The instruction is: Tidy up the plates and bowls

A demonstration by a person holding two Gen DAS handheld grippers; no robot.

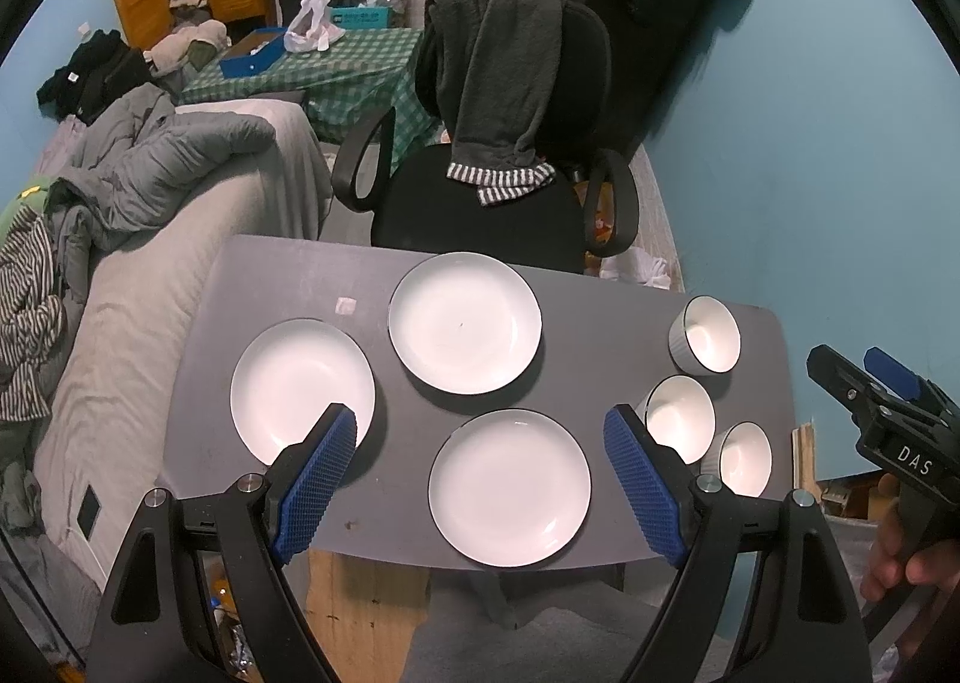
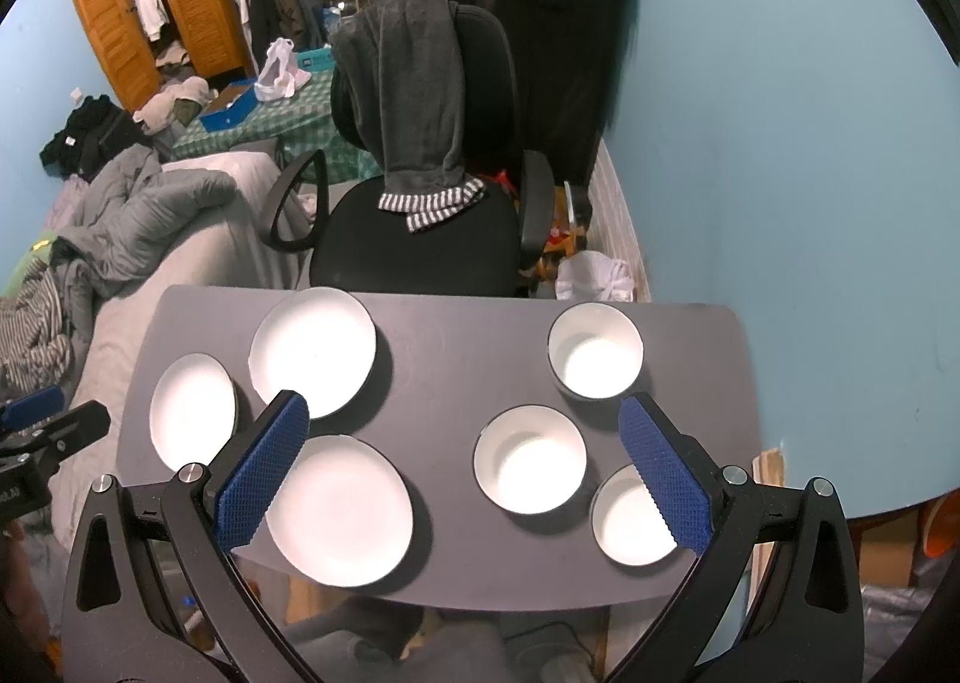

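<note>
Three white plates lie apart on the grey table (image 1: 576, 293): a left plate (image 1: 297, 383), a far plate (image 1: 465, 323) and a near plate (image 1: 510, 488). Three white bowls stand at the right: a far bowl (image 1: 708, 332), a middle bowl (image 1: 681, 413) and a near bowl (image 1: 744, 458). My left gripper (image 1: 480, 419) is open and empty above the near plate. In the right wrist view my right gripper (image 2: 465, 407) is open and empty above the middle bowl (image 2: 531, 461), with the near bowl (image 2: 630, 521), far bowl (image 2: 594, 350) and near plate (image 2: 339, 509) around it.
A black office chair (image 1: 480, 203) with a dark garment stands behind the table. A grey bed (image 1: 150, 287) with bedding runs along the table's left side. A blue wall (image 1: 810, 173) is at the right. My right gripper also shows at the right edge of the left wrist view (image 1: 852, 371).
</note>
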